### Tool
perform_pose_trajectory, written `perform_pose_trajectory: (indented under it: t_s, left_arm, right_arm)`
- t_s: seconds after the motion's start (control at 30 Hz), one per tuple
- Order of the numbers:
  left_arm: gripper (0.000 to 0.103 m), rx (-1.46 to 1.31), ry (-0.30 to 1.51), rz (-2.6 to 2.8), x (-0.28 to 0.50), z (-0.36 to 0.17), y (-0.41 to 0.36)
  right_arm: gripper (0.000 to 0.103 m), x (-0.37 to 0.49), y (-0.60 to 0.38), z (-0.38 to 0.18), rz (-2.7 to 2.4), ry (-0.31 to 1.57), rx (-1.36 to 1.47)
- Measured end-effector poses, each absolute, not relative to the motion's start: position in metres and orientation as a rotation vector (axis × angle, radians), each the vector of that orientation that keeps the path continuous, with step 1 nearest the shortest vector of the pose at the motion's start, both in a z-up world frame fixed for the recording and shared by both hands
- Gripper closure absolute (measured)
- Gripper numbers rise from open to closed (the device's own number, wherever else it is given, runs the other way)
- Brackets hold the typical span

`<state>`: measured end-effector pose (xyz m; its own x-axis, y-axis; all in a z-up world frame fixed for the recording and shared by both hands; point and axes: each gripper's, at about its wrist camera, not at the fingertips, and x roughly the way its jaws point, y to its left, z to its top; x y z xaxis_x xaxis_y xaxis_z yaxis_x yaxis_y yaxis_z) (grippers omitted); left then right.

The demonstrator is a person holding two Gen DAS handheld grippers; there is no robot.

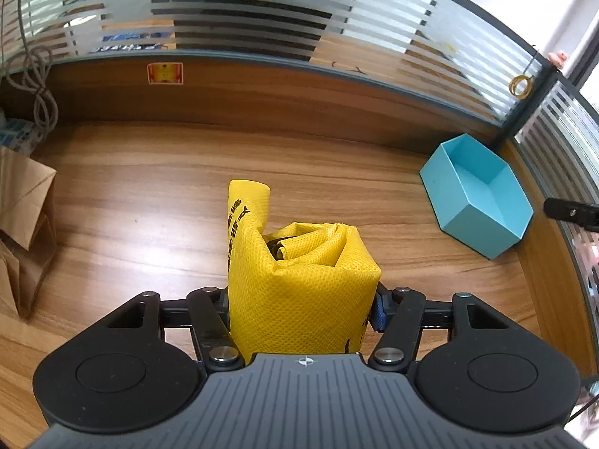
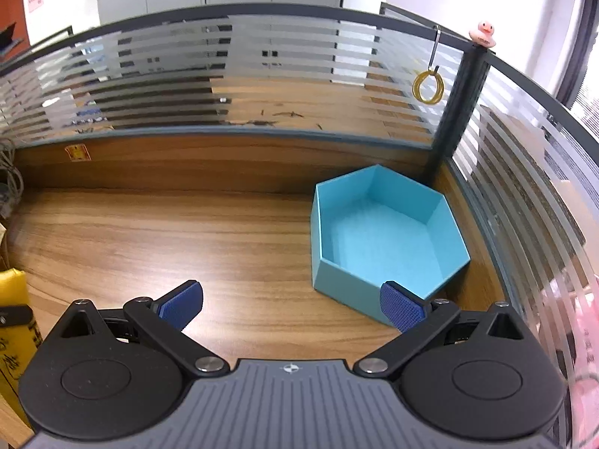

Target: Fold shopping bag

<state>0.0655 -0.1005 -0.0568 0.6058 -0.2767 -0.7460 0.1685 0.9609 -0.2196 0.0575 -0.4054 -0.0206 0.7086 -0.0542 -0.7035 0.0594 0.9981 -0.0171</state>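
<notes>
Between the left gripper's pads sat the folded yellow shopping bag, pinched into a fat bundle with black print. The right gripper stood spread and empty. At two o'clock a blue hexagonal box rested on the wooden desk, below striped glass partitions.

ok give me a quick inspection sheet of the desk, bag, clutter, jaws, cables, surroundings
surface: wood-grain desk, bare in the middle
job's things: yellow shopping bag, folded into a bundle, held between the left gripper jaws
clutter: empty blue hexagonal box at the right corner; brown paper bags on the left
grippers: left shut on the bag; right gripper open, nothing between the jaws
cables: grey cord coiled at far left
surroundings: striped glass partition, rubber bands on a hook, toy duck on top
</notes>
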Motion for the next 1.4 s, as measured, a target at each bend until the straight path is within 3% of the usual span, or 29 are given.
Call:
perform_pose_trajectory:
  t_s: [0.23, 0.57, 1.03, 1.4]
  left_arm:
    - [0.043, -0.162, 0.869, -0.197, 0.067, -0.057, -0.119]
    - [0.043, -0.130, 0.831, -0.253, 0.064, -0.005, -0.136]
    - [0.043, -0.104, 0.787, -0.392, 0.062, 0.044, -0.134]
    - [0.043, -0.114, 0.841, -0.431, 0.074, 0.017, -0.141]
  right_arm:
    - [0.001, 0.071, -0.450, -0.015, -0.063, 0.729, 0.003]
    - [0.001, 0.091, -0.518, 0.032, -0.047, 0.658, 0.090]
    - [0.001, 0.063, -0.534, 0.096, -0.058, 0.607, 0.153]
    - [0.001, 0.050, -0.515, 0.067, -0.075, 0.637, 0.127]
